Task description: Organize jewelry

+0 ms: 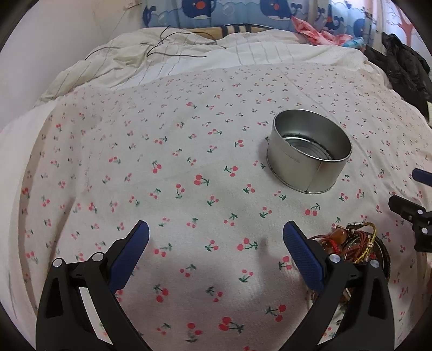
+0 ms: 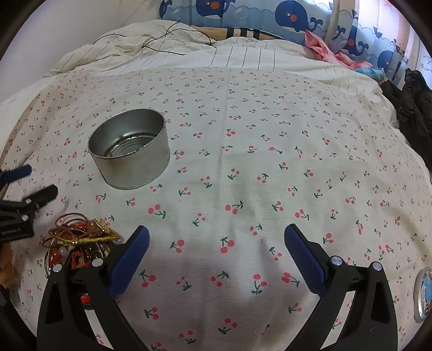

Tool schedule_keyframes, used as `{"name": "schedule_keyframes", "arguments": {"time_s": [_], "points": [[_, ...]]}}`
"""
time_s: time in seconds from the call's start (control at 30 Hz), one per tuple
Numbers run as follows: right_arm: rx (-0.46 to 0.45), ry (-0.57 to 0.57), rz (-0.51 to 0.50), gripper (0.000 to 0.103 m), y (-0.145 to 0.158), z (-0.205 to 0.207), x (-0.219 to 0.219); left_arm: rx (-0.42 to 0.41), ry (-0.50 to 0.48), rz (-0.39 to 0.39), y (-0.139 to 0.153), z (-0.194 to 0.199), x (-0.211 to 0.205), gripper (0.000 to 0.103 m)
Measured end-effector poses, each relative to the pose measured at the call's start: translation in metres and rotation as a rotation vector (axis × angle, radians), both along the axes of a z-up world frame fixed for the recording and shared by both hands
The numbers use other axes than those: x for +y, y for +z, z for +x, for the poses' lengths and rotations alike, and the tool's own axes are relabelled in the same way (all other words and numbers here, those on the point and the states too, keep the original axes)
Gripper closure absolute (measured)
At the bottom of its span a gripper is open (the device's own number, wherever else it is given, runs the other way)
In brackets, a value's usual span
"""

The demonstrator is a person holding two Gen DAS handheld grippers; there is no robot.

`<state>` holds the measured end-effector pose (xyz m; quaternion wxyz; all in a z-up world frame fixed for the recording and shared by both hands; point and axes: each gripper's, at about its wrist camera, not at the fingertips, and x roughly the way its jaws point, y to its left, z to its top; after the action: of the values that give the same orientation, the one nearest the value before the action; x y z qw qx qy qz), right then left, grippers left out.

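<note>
Evidently nothing is gripped: left tongs (image 1: 216, 243) and right tongs (image 2: 216, 243) both gape above the bedspread (image 2: 270, 167), flanking the jewelry (image 2: 78, 237) heaped at its near edge, the tin (image 2: 129, 151) beyond standing empty to receive it.

Left wrist view: taken low over the cherry-print cloth (image 1: 189, 151), facing up the bed toward the whale curtain (image 1: 243, 10). The tin (image 1: 310, 154) is seen right of centre, the jewelry pile (image 1: 351, 243) at lower right. Right wrist view: same heading, set further right; tin (image 2: 129, 151) seen at left, pile (image 2: 78, 237) at lower left. Cloth (image 2: 270, 162), tin, pile and curtain (image 2: 270, 13) are shared. Each view catches the other gripper at its edge.
</note>
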<state>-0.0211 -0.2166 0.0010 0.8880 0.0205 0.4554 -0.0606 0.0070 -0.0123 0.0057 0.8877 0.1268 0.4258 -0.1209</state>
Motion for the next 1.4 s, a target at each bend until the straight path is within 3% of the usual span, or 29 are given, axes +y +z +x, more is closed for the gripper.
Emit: {"name": "schedule_keyframes", "arguments": {"time_s": [0.17, 0.3, 0.47, 0.63, 0.83, 0.9, 0.97, 1.13, 1.4], "points": [[-0.013, 0.044, -0.037, 0.007, 0.002, -0.003, 0.008, -0.007, -0.002, 0.0, 0.005, 0.003, 0.012, 0.007], [-0.02, 0.094, -0.048, 0.007, 0.002, -0.004, 0.018, -0.003, -0.064, -0.035, 0.01, 0.0, 0.012, 0.007], [-0.024, 0.163, -0.074, 0.007, 0.001, -0.007, 0.035, -0.053, -0.282, -0.055, 0.019, -0.027, -0.008, 0.007], [-0.012, 0.162, -0.085, 0.007, -0.002, -0.007, 0.036, -0.105, -0.492, 0.002, 0.015, -0.061, -0.045, 0.007], [-0.003, 0.124, -0.07, 0.007, -0.002, -0.005, 0.026, -0.108, -0.546, 0.039, 0.007, -0.066, -0.067, 0.009], [-0.004, 0.115, -0.064, 0.007, -0.002, -0.005, 0.024, -0.083, -0.546, 0.037, 0.005, -0.065, -0.069, 0.023], [-0.005, 0.111, -0.062, 0.007, -0.001, -0.004, 0.023, -0.029, -0.546, 0.006, 0.002, -0.061, -0.066, 0.045], [-0.005, 0.109, -0.063, 0.007, -0.001, -0.004, 0.021, 0.039, -0.537, -0.045, -0.001, -0.053, -0.06, 0.08], [0.001, 0.112, -0.05, 0.007, -0.002, -0.003, 0.02, 0.124, -0.451, -0.215, 0.005, -0.031, -0.038, 0.091]]}}
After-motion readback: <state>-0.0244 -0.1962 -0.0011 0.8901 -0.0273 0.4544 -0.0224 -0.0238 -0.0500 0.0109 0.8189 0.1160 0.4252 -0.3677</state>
